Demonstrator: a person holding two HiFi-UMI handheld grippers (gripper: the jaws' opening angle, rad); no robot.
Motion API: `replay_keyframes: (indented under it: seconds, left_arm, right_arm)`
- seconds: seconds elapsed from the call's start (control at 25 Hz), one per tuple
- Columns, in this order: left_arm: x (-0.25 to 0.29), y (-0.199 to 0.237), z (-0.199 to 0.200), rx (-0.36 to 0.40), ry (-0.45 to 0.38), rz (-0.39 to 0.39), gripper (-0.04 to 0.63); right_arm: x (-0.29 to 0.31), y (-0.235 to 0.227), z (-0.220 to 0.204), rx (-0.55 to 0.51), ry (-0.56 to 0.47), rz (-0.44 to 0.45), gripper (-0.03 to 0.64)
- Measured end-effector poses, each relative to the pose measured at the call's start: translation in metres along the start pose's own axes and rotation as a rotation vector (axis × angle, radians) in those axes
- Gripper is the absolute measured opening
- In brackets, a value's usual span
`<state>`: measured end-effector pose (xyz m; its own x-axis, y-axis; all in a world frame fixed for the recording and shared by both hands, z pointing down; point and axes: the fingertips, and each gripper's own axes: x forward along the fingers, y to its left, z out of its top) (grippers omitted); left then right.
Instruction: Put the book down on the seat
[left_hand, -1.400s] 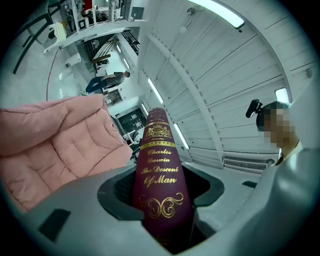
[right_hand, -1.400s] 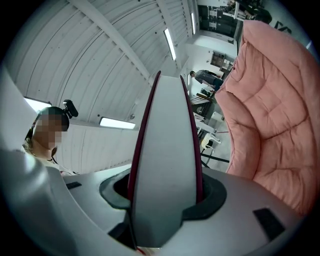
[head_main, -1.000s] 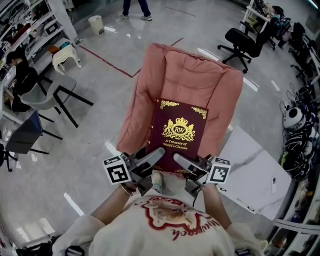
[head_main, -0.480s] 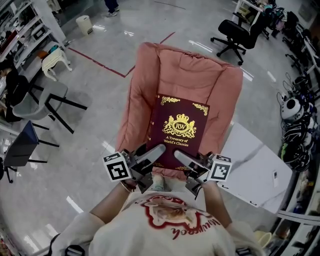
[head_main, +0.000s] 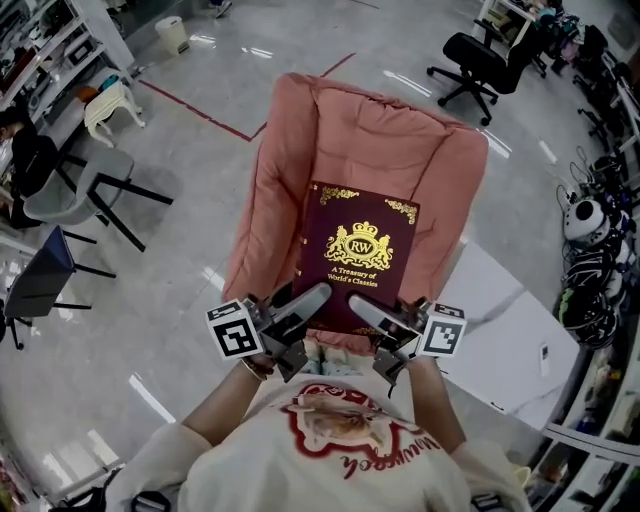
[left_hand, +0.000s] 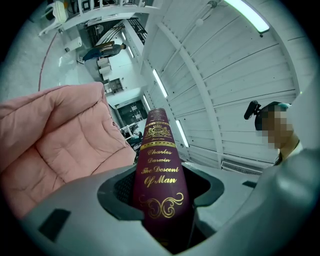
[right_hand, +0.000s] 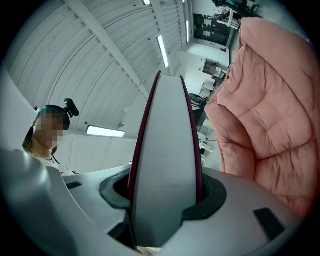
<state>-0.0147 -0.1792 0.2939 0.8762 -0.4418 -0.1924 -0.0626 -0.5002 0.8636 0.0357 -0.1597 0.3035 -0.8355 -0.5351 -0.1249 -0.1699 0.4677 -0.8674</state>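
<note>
Tongs in both hands are clamping the near edge of a maroon hardback book (head_main: 362, 250), seen from above by the head camera. The left tongs (head_main: 320, 294) are gripping the near left corner at the spine. The right tongs (head_main: 356, 301) are gripping the near right corner at the page edges.

The book is lying cover up over the seat (head_main: 335, 345) of a pink armchair (head_main: 385, 140), its far edge reaching toward the padded backrest. Whether its underside is touching the cushion cannot be told. A gold crest with "RW" and the words "A Treasury of World's Classics" are showing on the cover.

In the left gripper view the spine is filling the gap between the jaws, its gold lettering reading "Charles Darwin, The Descent of Man". In the right gripper view the pale page edges, framed by the maroon boards, are sitting between the jaws.

A white surface (head_main: 510, 350) is standing just right of the armchair. A black office chair (head_main: 480, 75) is standing well apart on the grey floor (head_main: 190, 150).
</note>
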Motion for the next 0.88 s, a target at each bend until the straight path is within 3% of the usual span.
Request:
replay_keyframes:
  seconds: [0.88]
  left_arm:
    - [-0.007,0.071,-0.019,-0.075,-0.032,0.088,0.235]
  right_arm:
    - [0.003,-0.07,-0.02,0.109,0.06,-0.026,0.224]
